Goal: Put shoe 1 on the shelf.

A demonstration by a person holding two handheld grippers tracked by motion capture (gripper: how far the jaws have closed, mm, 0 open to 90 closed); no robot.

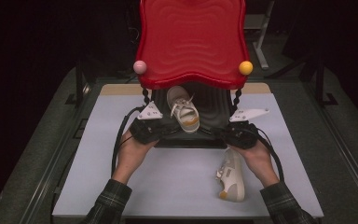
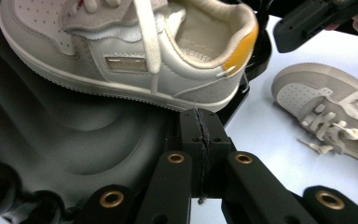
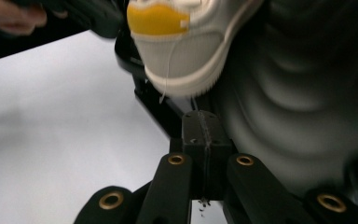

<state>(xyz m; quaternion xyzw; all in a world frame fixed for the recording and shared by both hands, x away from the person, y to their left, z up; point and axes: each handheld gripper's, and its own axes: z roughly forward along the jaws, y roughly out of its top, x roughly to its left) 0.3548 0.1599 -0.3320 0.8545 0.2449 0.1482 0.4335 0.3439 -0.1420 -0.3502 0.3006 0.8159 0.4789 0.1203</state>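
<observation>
From above, one white sneaker (image 1: 183,111) lies on the black tray (image 1: 214,105) under a red lid (image 1: 191,42); a second sneaker (image 1: 230,176) rests on the surface (image 1: 168,177).

In the left gripper view, the left hand-held gripper (image 2: 200,126) is clenched empty just below the sneaker's sole; the writing inside the shoe is too faint to read.

In the right gripper view, the right hand-held gripper (image 3: 200,126) is clenched empty beneath the orange heel tab (image 3: 157,19).

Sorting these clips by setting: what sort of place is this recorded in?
Probably a staged recording bench in a dark studio or lab, not a home: a white table against black surroundings, a toy-like red shelf on a black ribbed base, and two sneakers as props.
</observation>
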